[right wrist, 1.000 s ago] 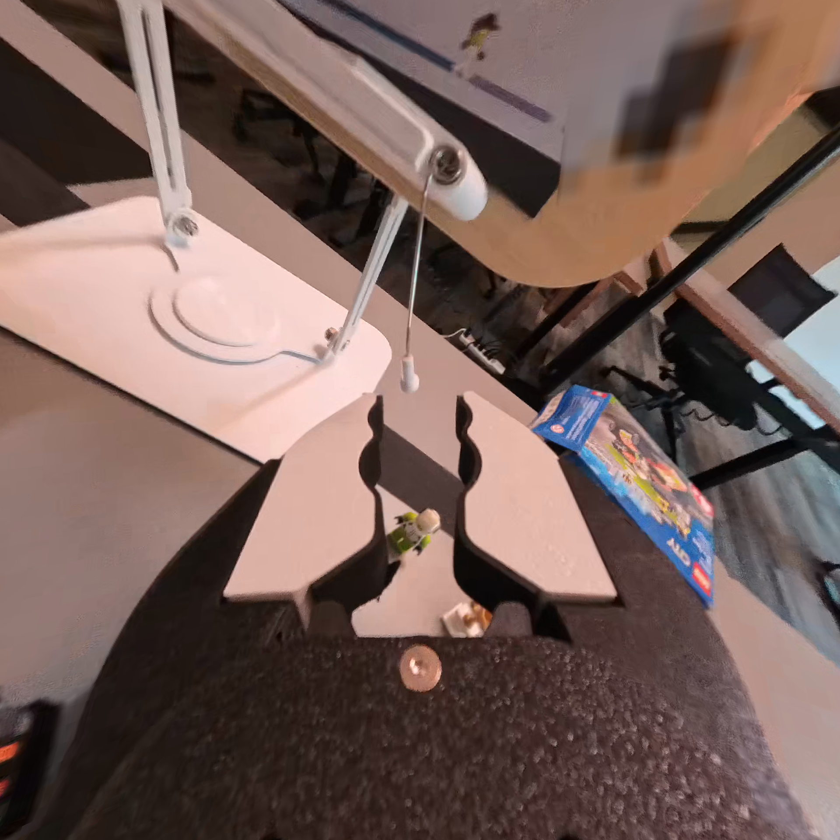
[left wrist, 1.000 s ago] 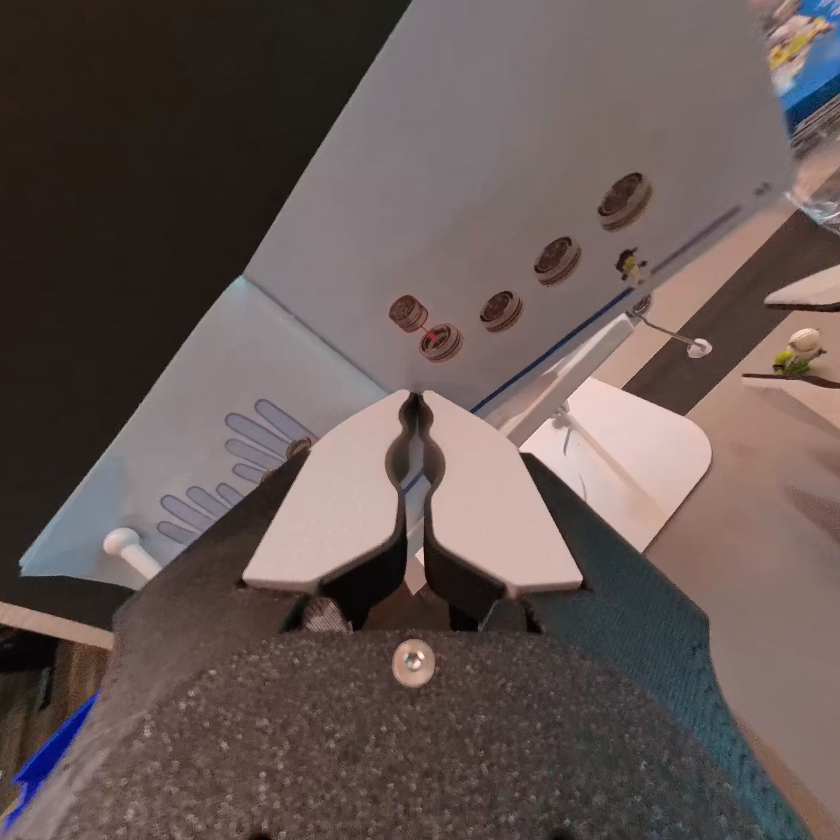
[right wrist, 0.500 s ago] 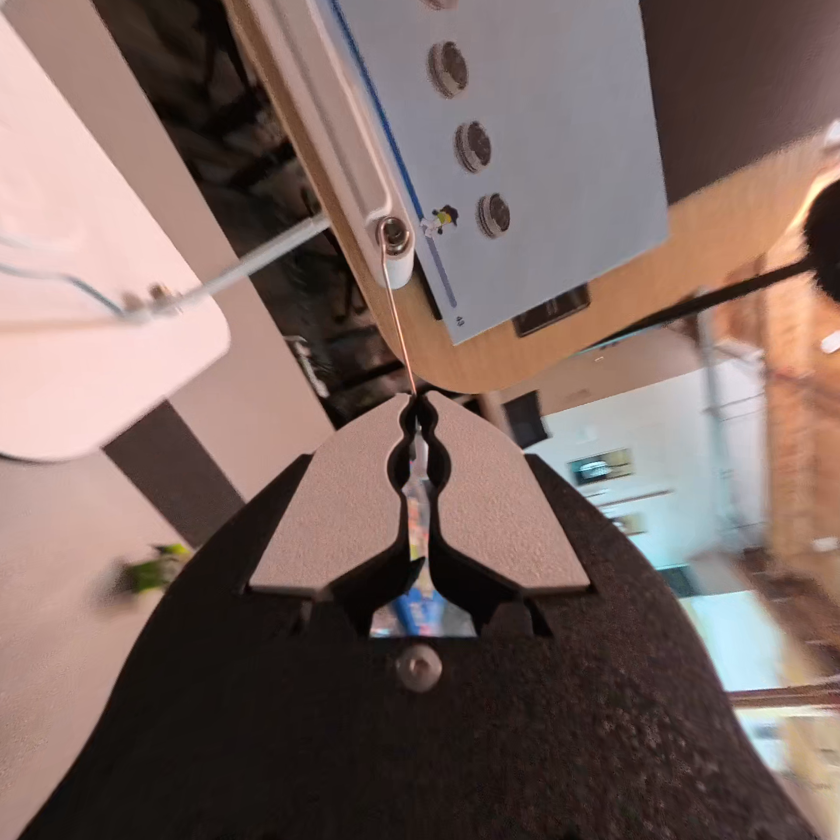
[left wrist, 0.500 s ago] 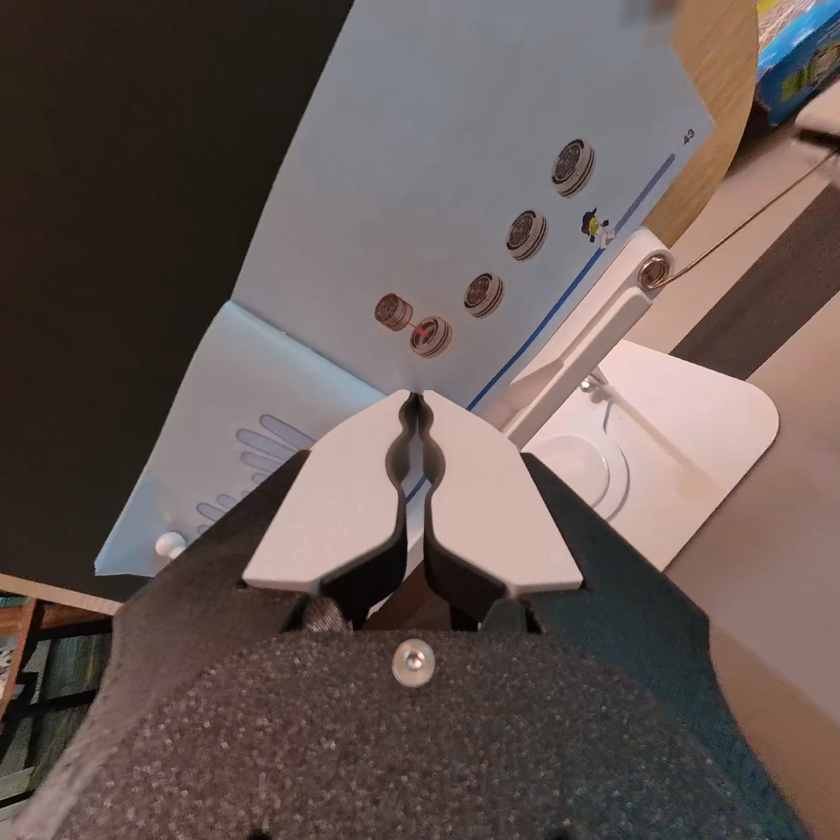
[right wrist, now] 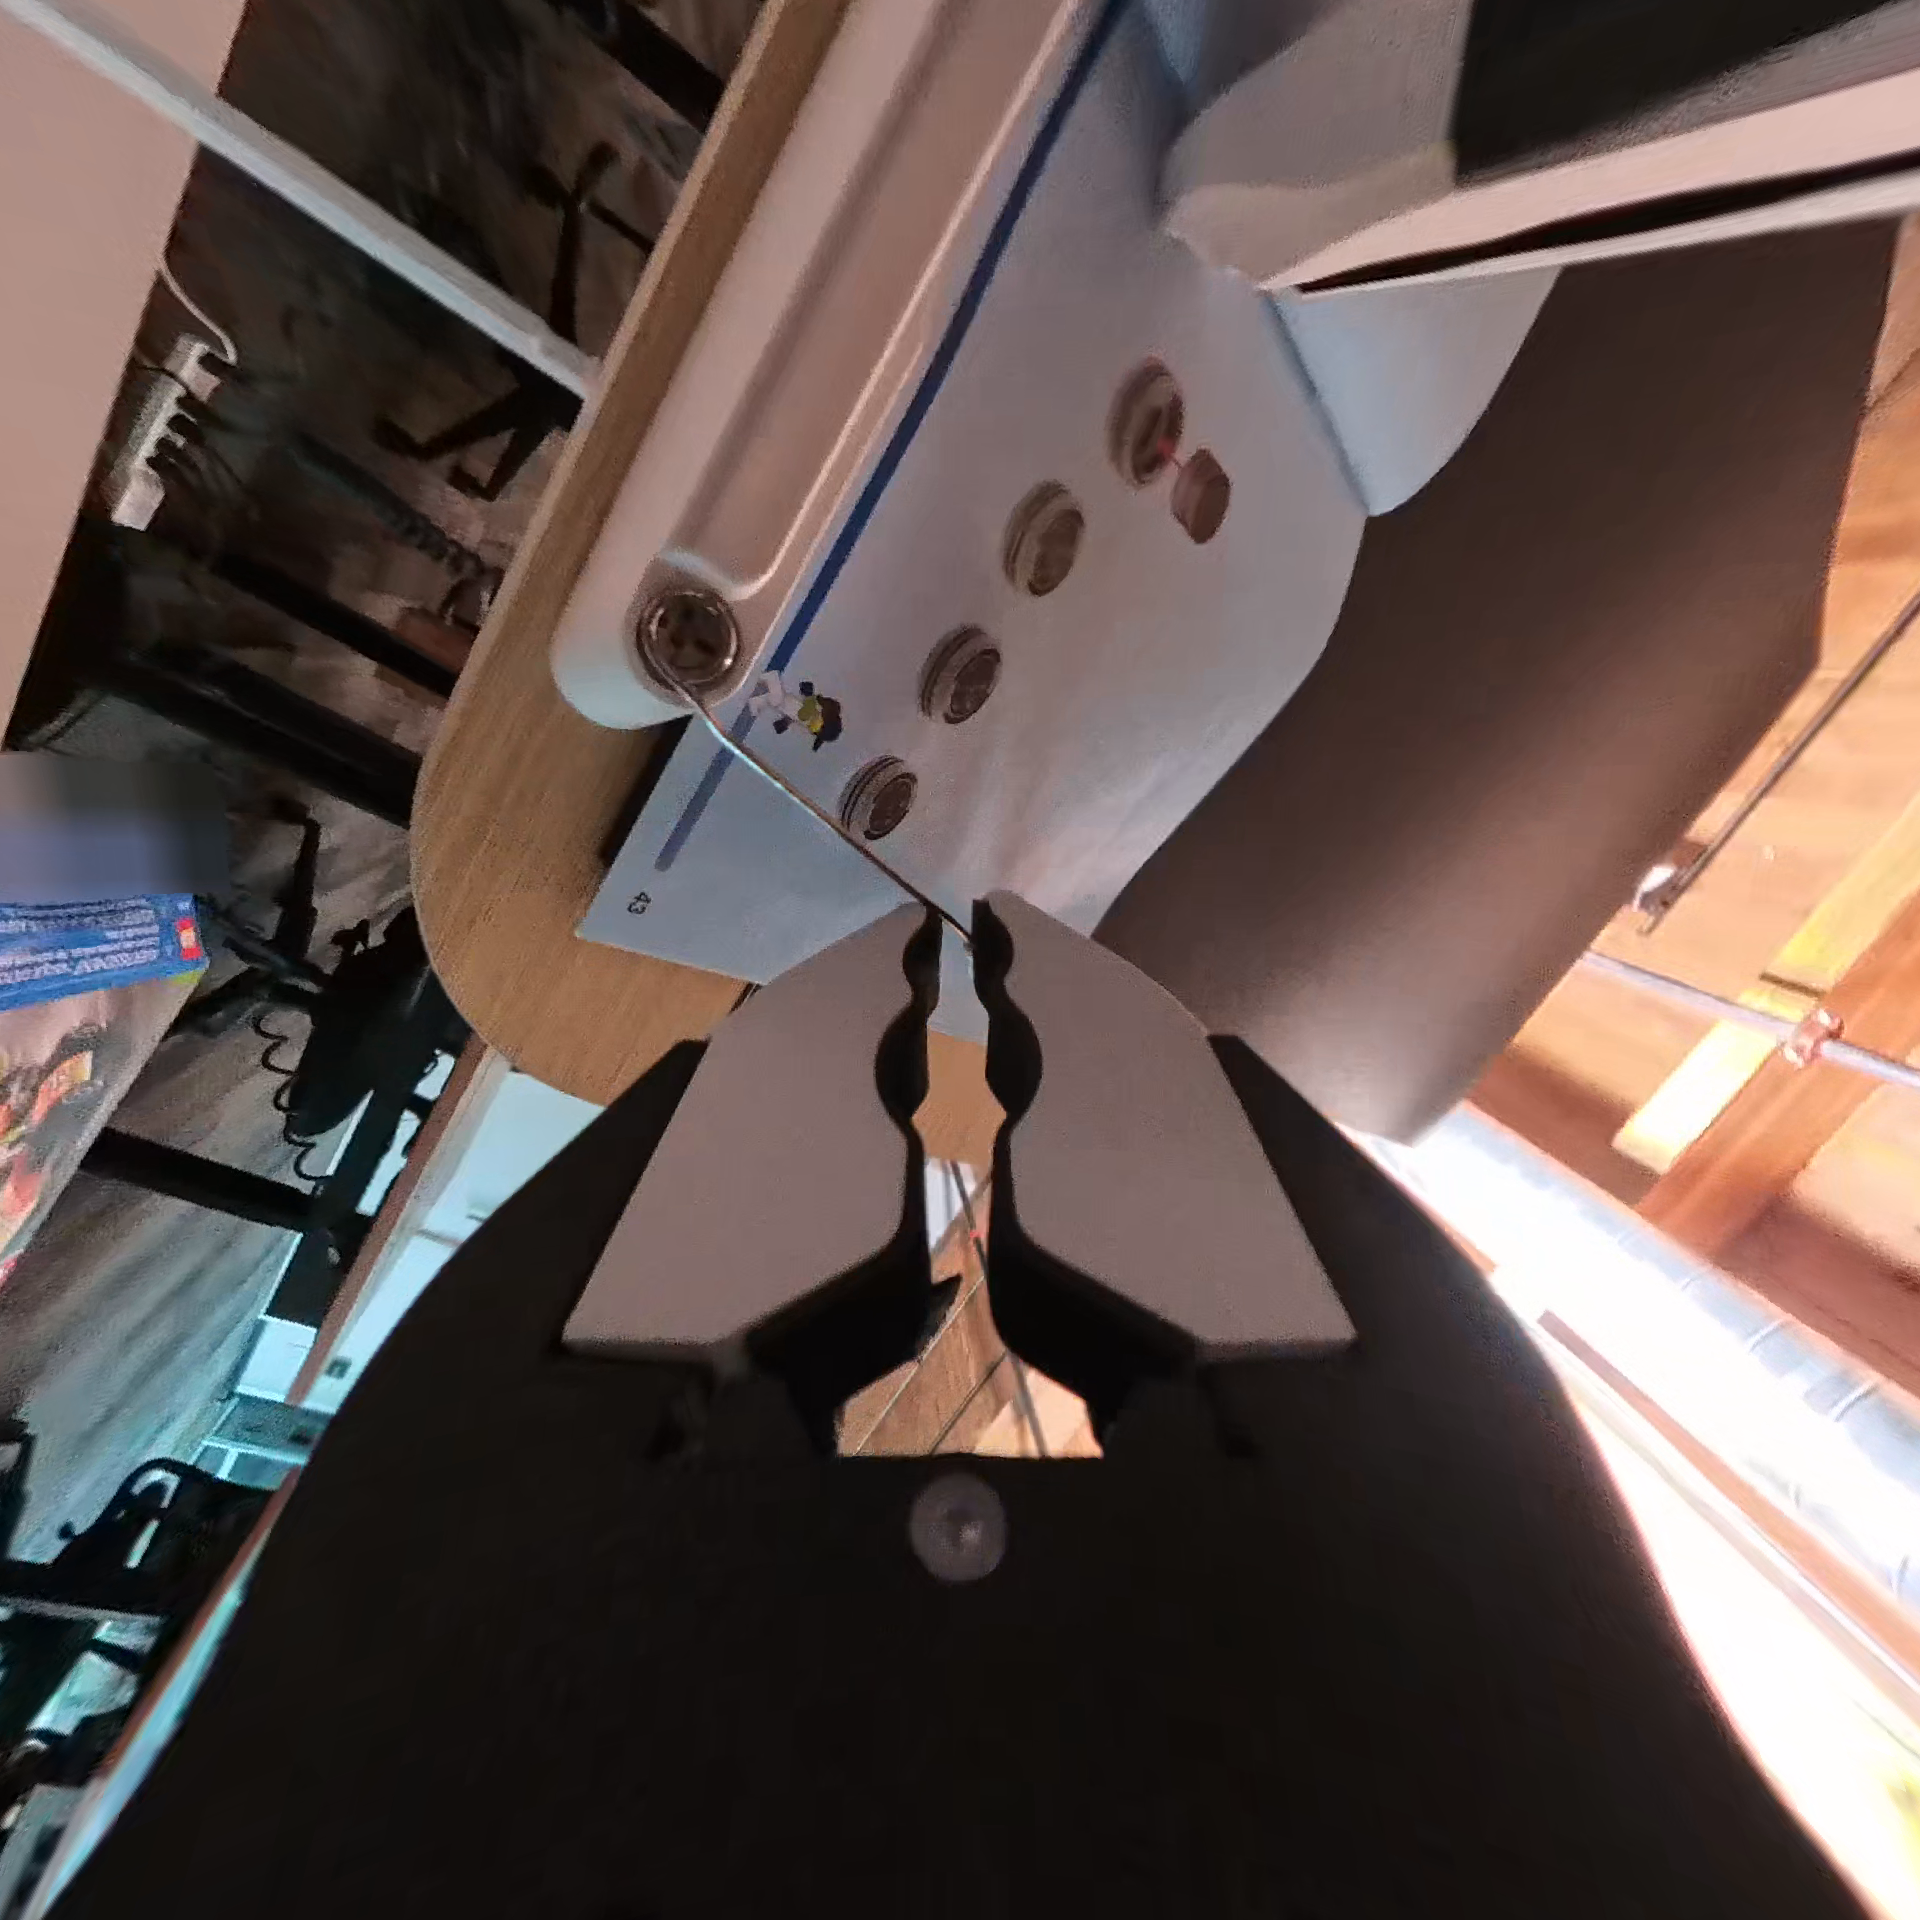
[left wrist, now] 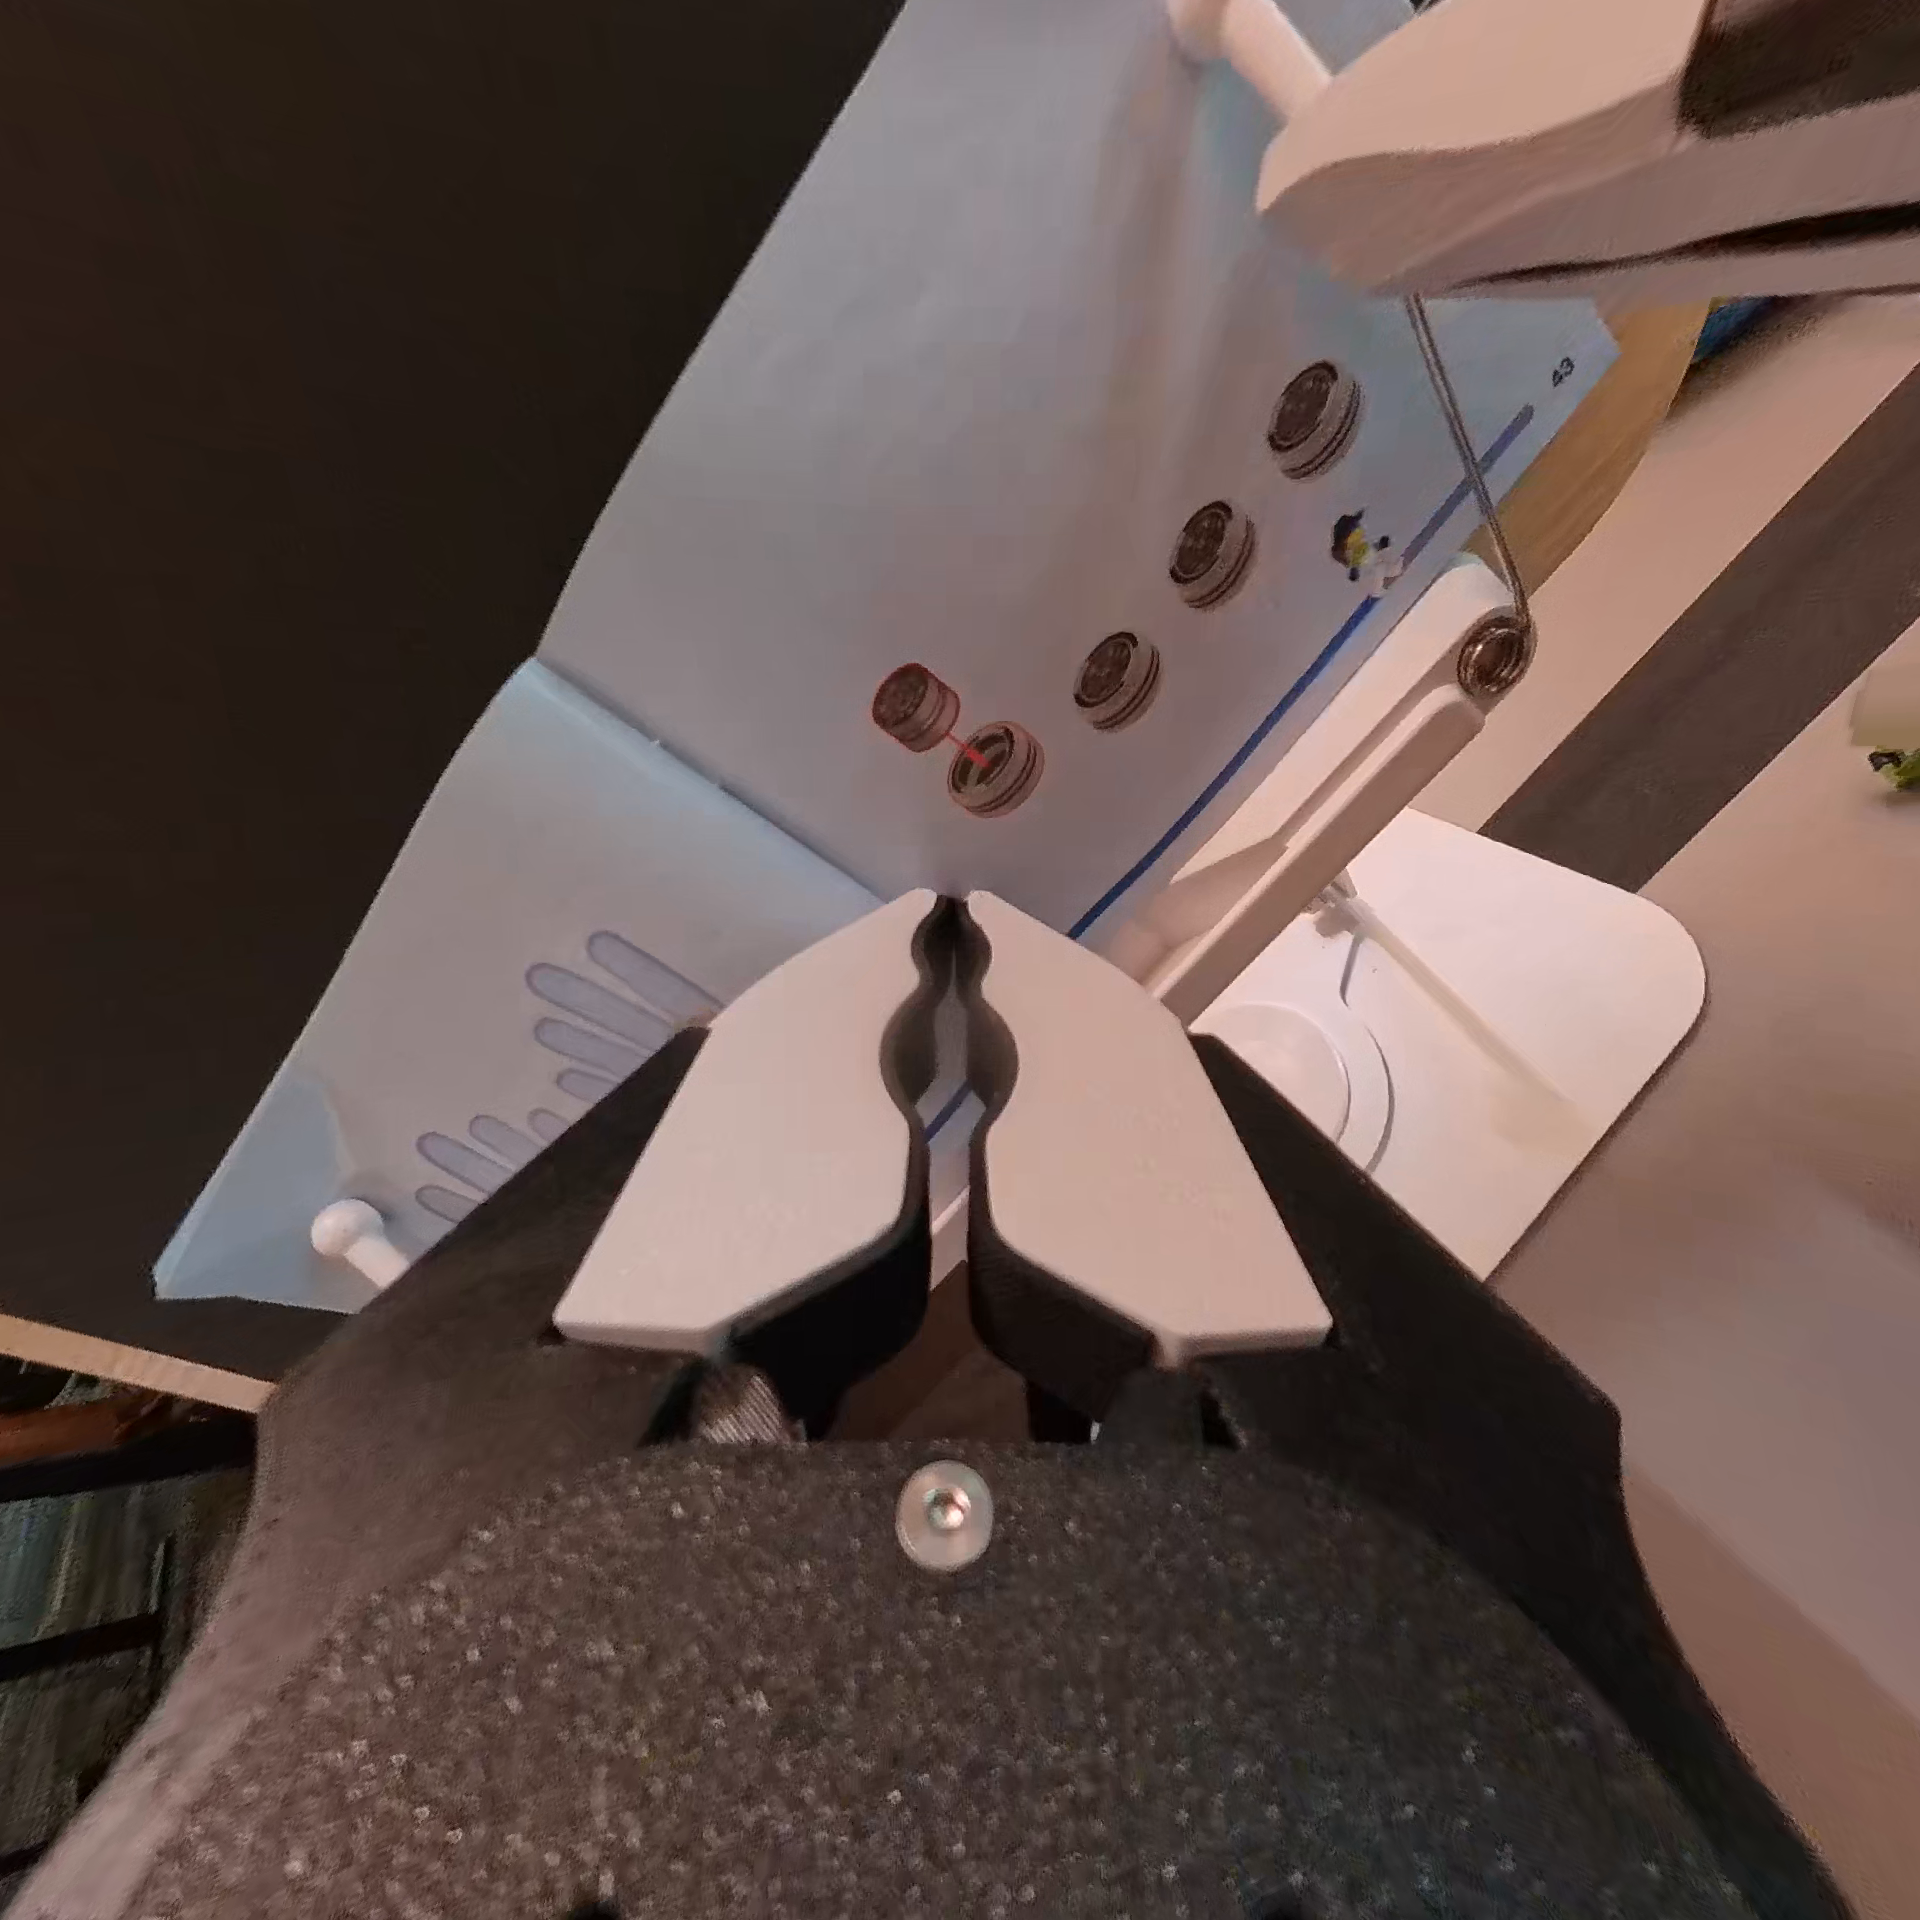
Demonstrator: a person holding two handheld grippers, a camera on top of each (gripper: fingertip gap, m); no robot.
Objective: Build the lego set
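Note:
The light-blue instruction booklet [left wrist: 1039, 436] stands open on a wooden book stand [right wrist: 499, 831]. My left gripper [left wrist: 954, 904] is shut on the bottom edge of the right-hand page, near the fold. My right gripper [right wrist: 956, 914] pinches the thin wire page holder [right wrist: 831, 810], which runs from its pivot screw [right wrist: 688, 632] across the page corner to my fingertips. The jaws stand a narrow gap apart around the wire. In the left wrist view the right gripper [left wrist: 1558, 208] shows at the top right, with the wire [left wrist: 1455, 447] below it.
The stand's white base plate [left wrist: 1507, 1039] lies on the grey table. A second white-tipped page holder [left wrist: 348, 1236] rests on the left page. A green minifigure [left wrist: 1891, 758] lies at the right edge. A blue Lego box [right wrist: 94, 935] is at the left. Tip to tip, the grippers are about 10 cm apart.
My right gripper was open before the wire's tip, shut on it, then swung it up and across the page corner. My left gripper stayed shut on the page.

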